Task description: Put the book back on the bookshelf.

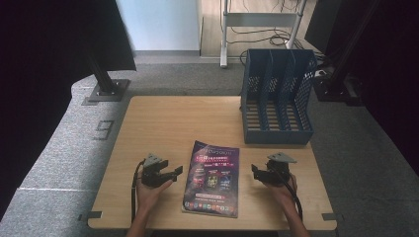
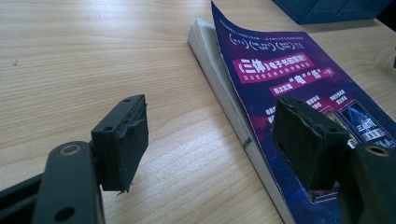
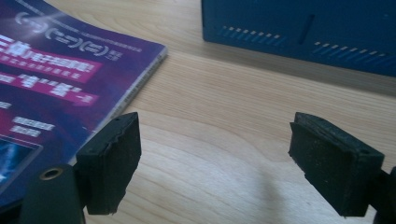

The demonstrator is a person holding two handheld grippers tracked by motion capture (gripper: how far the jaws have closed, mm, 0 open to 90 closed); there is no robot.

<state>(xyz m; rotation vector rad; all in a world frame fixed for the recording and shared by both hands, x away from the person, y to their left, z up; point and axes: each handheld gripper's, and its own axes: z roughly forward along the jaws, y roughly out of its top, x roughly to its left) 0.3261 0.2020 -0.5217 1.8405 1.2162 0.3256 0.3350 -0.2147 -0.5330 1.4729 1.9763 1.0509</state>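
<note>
A thick book with a purple cover [image 1: 212,177] lies flat on the wooden table [image 1: 163,123], near its front edge. My left gripper [image 1: 174,173] rests just left of the book, jaws open and empty, pointing right at it. In the left gripper view the book [image 2: 299,84] lies under the right pad [image 2: 306,142], its cover curling up at the far corner. My right gripper [image 1: 255,171] sits right of the book, open and empty, pointing left. The right gripper view has the book [image 3: 60,79] at left, beyond my left pad [image 3: 109,161].
A blue slotted file rack [image 1: 277,96] stands at the table's back right; its front wall [image 3: 303,32] crosses the top of the right gripper view. Bare wood lies at the back left. Stand bases and cables sit on the grey carpet beyond the table.
</note>
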